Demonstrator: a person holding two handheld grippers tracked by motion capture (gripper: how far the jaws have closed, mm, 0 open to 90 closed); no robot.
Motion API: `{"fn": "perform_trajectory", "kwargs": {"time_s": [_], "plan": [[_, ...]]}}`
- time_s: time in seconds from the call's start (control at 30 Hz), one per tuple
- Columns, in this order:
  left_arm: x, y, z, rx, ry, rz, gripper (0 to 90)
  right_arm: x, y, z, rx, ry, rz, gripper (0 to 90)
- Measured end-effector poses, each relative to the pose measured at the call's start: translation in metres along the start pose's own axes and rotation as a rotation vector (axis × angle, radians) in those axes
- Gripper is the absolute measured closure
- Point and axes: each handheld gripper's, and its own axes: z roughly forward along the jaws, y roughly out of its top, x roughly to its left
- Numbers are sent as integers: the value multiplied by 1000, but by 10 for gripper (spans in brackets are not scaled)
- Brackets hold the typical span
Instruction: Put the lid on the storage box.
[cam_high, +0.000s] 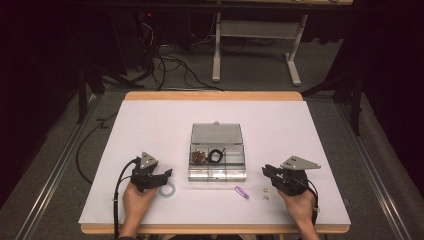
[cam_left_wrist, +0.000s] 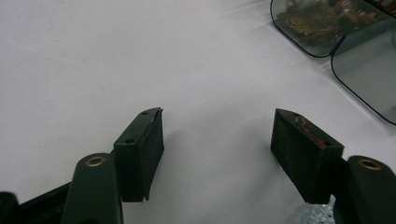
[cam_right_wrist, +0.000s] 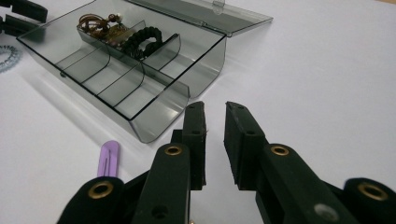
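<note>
**Two grippers held low before an open compartment box**

Nearest the table's front edge (cam_high: 215, 229), both hands are seen. The left gripper (cam_high: 167, 175) is held with jaws wide apart and nothing between them; a pale ring (cam_high: 167, 189) lies just beside it. The right gripper (cam_high: 266, 171) is narrowed to a small gap, with nothing clasped between the pads. Between the two hands, a purple clip (cam_high: 241, 192) and two small gold pieces (cam_high: 266, 193) are laid on bare white surface, near the right gripper. Farther on, the clear box (cam_high: 217, 172) is set at mid-table, its lid (cam_high: 216, 133) folded back; a black coil (cam_high: 216, 155) and brown trinkets (cam_high: 198, 156) are kept in its rear compartments. Wide open room is left on either side and beyond.
</note>
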Motion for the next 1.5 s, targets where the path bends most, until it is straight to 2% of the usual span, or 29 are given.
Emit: {"fn": "perform_trajectory", "kwargs": {"time_s": [0.47,0.63,0.67,0.7,0.87,0.9,0.93,1.07,1.1,1.13,1.3,1.33,1.37,1.4,1.43,1.47,1.5], "plan": [[0,0,0,-1,2,2,343,7,-20,2,43,9,5,806],[0,0,0,-1,2,2,343,7,-26,2,55,12,24,803],[2,0,-2,29,-7,41,343,6,-27,2,55,8,19,803],[0,0,0,-1,2,3,343,6,-28,2,60,6,21,804],[0,0,0,-1,3,3,342,7,-34,1,69,6,29,804],[2,0,-2,29,-6,41,342,7,-35,0,70,5,35,804],[0,0,0,2,3,6,342,6,-36,-1,71,5,32,804],[0,0,0,-1,3,3,342,6,-40,-2,75,4,46,803],[2,0,-2,29,-6,41,342,6,-41,-2,80,4,47,802],[0,0,0,1,3,6,342,6,-42,-1,80,7,50,802],[0,0,0,-1,3,4,342,6,-46,3,97,13,61,802],[2,0,-2,31,-6,44,342,5,-47,4,99,13,60,802],[2,0,-2,29,-6,42,342,6,-47,5,106,10,62,802],[0,0,0,-1,3,3,342,6,-48,5,105,12,65,802],[0,0,0,-2,3,3,342,6,-48,5,106,11,69,802],[2,0,-2,29,-6,41,342,6,-48,5,107,11,70,804],[0,0,0,-1,4,4,342,5,-48,5,110,14,66,812]]}}
